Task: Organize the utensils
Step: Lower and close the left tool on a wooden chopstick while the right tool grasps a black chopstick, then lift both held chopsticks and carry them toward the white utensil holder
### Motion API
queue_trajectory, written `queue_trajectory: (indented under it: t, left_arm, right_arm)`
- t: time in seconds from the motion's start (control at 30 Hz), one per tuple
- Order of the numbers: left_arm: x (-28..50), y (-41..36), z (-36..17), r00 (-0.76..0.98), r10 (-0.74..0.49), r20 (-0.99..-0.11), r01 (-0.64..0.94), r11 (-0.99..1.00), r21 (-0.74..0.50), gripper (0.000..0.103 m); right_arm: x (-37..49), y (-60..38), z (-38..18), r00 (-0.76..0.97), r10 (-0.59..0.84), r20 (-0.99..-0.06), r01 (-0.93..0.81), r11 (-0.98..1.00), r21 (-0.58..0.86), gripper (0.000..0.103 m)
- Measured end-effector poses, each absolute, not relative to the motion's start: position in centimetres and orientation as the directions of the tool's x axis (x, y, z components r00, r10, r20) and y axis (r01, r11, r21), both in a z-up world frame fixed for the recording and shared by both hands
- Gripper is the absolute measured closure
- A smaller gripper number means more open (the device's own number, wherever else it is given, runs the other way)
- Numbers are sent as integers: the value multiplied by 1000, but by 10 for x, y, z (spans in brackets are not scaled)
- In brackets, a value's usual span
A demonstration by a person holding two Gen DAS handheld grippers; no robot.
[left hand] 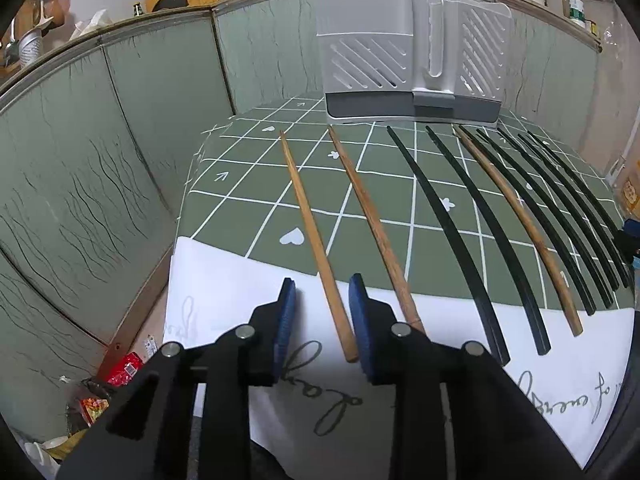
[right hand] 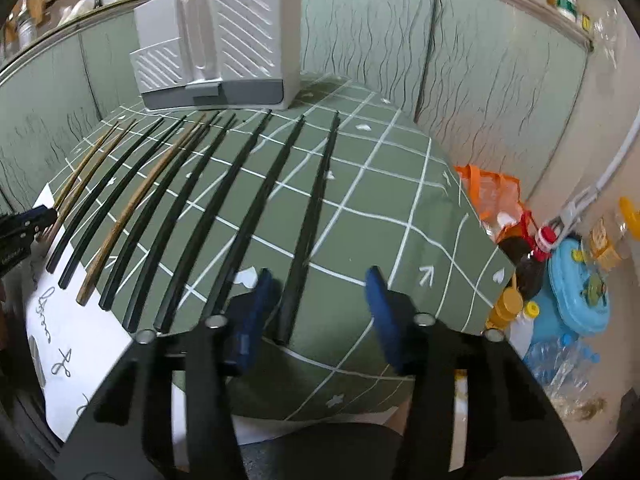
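Several chopsticks lie side by side on the green checked tablecloth [left hand: 256, 200], tips toward a white and grey utensil holder [left hand: 412, 52] at the back. In the left wrist view my left gripper [left hand: 322, 280] straddles the leftmost brown wooden chopstick [left hand: 308, 220]; the stick lies close to the right pad and a gap shows at the left pad. In the right wrist view my right gripper [right hand: 319, 270] stands wide around the near end of a black chopstick [right hand: 310, 220], with neither pad touching it. The utensil holder [right hand: 216, 48] sits at the far left there.
A white paper with script [left hand: 224, 280] covers the table's front edge. Green wall panels [left hand: 100, 160] close in behind and at the sides. Beside the table's right edge are an orange bag [right hand: 492, 192], bottles [right hand: 532, 256] and a blue container [right hand: 580, 288]. Red packets [left hand: 124, 368] lie below left.
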State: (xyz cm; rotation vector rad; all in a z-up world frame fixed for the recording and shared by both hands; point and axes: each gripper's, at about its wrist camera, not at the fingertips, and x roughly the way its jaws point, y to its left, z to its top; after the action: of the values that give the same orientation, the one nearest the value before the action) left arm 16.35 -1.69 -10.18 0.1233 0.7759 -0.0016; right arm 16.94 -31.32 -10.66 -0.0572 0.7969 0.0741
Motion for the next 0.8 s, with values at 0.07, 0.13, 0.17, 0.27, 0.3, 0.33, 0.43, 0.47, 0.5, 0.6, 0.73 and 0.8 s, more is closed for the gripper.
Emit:
queue_trajectory:
  t: [0.07, 0.13, 0.17, 0.27, 0.3, 0.33, 0.43, 0.47, 0.5, 0.6, 0.73, 0.8]
  left_arm:
    - [163, -18, -102, 719, 47, -693, 36, 994, 105, 78]
    - [161, -19, -103, 725, 49, -687, 23, 995, 96, 81]
    - [161, -20, -103, 726, 51, -686, 20, 995, 96, 82]
    - [160, -21, -104, 731, 67, -679, 1, 995, 100, 88]
    - [160, -20, -104, 732, 75, -677, -7, 995, 103, 93]
    - [159, -19, -104, 734, 82, -675, -15, 994, 105, 95]
    - [158, -13, -104, 739, 57, -671, -17, 998, 66, 95]
    - [158, -13, -104, 740, 53, -670, -14, 998, 64, 95]
    - [158, -13, -104, 740, 52, -670, -12, 998, 63, 95]
    - [158, -9, -102, 738, 39, -673, -12, 999, 45, 95]
    - [153, -2, -91, 756, 34, -653, -11, 999, 39, 95]
    - [150, 3, -81, 763, 26, -646, -11, 1000, 27, 95]
  right_arm:
    - [170, -309, -106, 698, 47, -714, -100, 994, -32, 80]
    - [170, -305, -107, 698, 53, -714, -116, 992, -40, 89]
    - [170, -304, -107, 699, 56, -713, -120, 992, -40, 92]
    - [170, -301, -108, 700, 52, -712, -124, 991, -50, 94]
    - [170, -302, -108, 698, 58, -713, -121, 992, -37, 95]
    - [170, -304, -108, 697, 66, -714, -116, 993, -22, 96]
    - [170, -305, -108, 696, 70, -715, -94, 996, 6, 97]
    - [170, -306, -108, 696, 70, -714, -87, 996, 13, 97]
    - [170, -307, -108, 697, 72, -714, -78, 997, 25, 97]
    - [169, -308, -106, 699, 79, -710, -68, 997, 43, 97]
    - [163, -308, -96, 715, 84, -694, -69, 996, 49, 97]
    - [160, -310, -90, 725, 87, -684, -64, 996, 59, 97]
